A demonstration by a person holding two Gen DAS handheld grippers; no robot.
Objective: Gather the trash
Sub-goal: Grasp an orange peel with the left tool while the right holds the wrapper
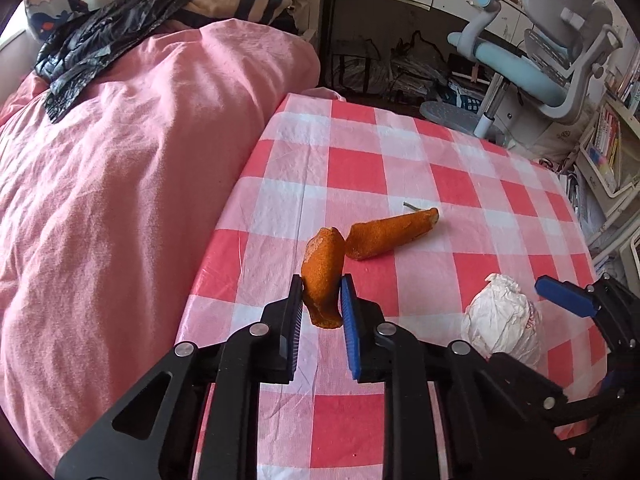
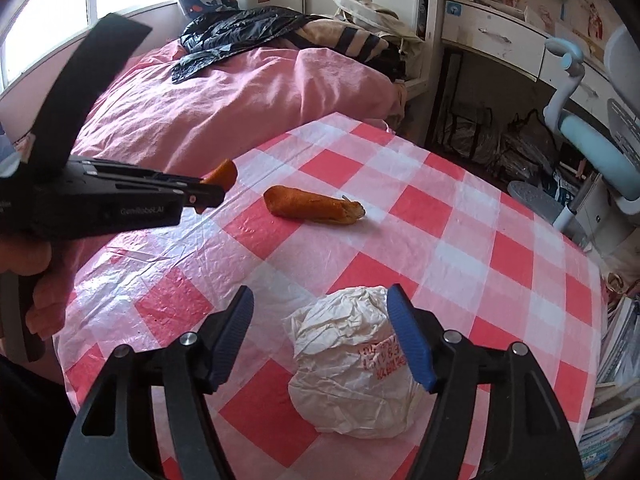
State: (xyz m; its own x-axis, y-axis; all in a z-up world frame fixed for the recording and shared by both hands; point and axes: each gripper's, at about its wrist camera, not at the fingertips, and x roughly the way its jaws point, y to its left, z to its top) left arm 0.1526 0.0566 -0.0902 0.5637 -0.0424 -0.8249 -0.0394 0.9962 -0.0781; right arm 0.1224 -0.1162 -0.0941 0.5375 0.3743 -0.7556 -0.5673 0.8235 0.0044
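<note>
The left tongs (image 1: 322, 300) are closed down on one orange peel piece (image 1: 322, 280), pads against both its sides, so the piece stands on end between them, apparently raised a little off the tabletop (image 1: 360, 168), though whether its lower tip is clear of the cloth I cannot tell; pinching it across its narrow width looks like the sensible grip for a curled, springy scrap. Taking the crumpled white wrapper (image 2: 352, 360) as the landmark: the held peel is up and to the left of it in the right wrist view, half hidden behind the left tool, and the second peel piece (image 2: 314, 205) lies flat on the checked cloth farther from the camera than the wrapper, well apart from it and close beside the held piece. The right tongs (image 2: 320, 332) stand wide open astride the wrapper, one finger on each side, not visibly pressing on it, which reads as lining up for a grasp. No bin stands on the tabletop. The only likely container is the black plastic bag (image 2: 240, 28), lying on the pink bed far beyond the wrapper; it looks flat and slack, and whether anything is inside cannot be seen.
</note>
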